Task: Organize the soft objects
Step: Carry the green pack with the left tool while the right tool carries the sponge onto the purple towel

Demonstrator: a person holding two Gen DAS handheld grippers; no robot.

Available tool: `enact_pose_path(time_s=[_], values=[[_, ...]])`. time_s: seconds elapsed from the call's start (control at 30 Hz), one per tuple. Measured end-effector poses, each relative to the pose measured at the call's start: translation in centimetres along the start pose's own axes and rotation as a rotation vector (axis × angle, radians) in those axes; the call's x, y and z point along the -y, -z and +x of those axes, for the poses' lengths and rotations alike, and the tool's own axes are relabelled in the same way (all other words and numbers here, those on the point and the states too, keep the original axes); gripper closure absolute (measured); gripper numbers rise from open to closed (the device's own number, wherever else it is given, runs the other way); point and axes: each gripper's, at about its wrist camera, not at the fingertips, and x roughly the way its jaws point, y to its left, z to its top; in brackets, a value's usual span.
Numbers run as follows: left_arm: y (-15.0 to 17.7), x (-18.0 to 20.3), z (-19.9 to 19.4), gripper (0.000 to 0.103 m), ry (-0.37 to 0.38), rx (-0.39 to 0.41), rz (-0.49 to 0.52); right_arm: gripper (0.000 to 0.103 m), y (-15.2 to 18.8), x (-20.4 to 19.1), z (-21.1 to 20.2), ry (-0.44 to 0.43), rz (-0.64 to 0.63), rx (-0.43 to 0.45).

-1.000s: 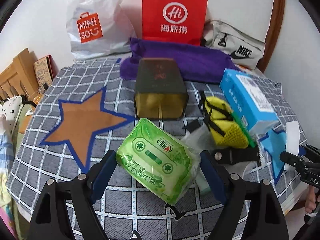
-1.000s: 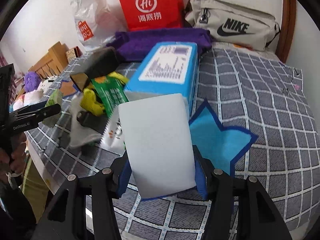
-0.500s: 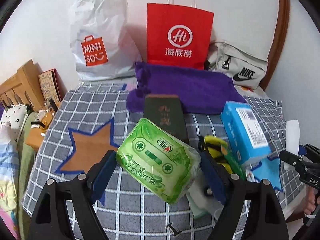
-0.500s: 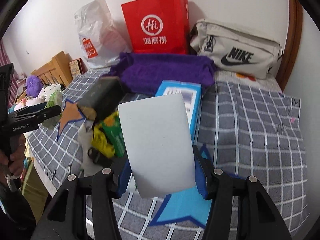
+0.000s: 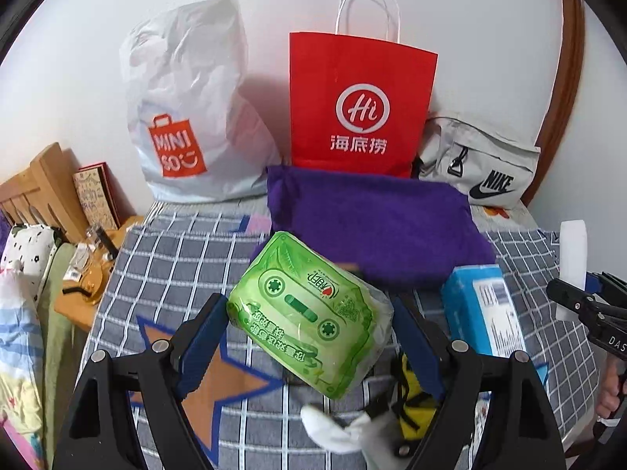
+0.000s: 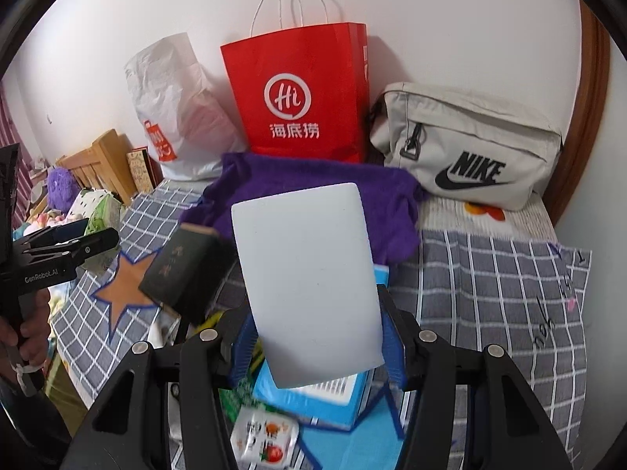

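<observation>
Green crinkly plastic tissue pack (image 5: 309, 321), cassette print, centre of left view, pinched at its short ends by left gripper (image 5: 309, 346), lifted off checked bedspread (image 5: 172, 250). Looks light, squashy, film slippery; ends best hold. White foam block (image 6: 309, 286), centre of right view, clamped low on both sides by right gripper (image 6: 317, 342); likely featherweight, springy. Beyond: purple towel (image 5: 372, 219), red paper bag (image 5: 360, 102) upper centre.

A green tissue pack (image 5: 309, 321) and a white sponge block (image 6: 309, 286) are held tilted above the bed.
</observation>
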Motion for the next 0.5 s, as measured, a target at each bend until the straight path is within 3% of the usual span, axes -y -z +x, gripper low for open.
enact_pose_path(time_s=[0.5], values=[[-5.3, 1.0, 6.0, 0.019, -0.014, -0.053, 0.022, 0.048, -5.8, 2.2, 6.6, 0.013, -0.001, -0.024]])
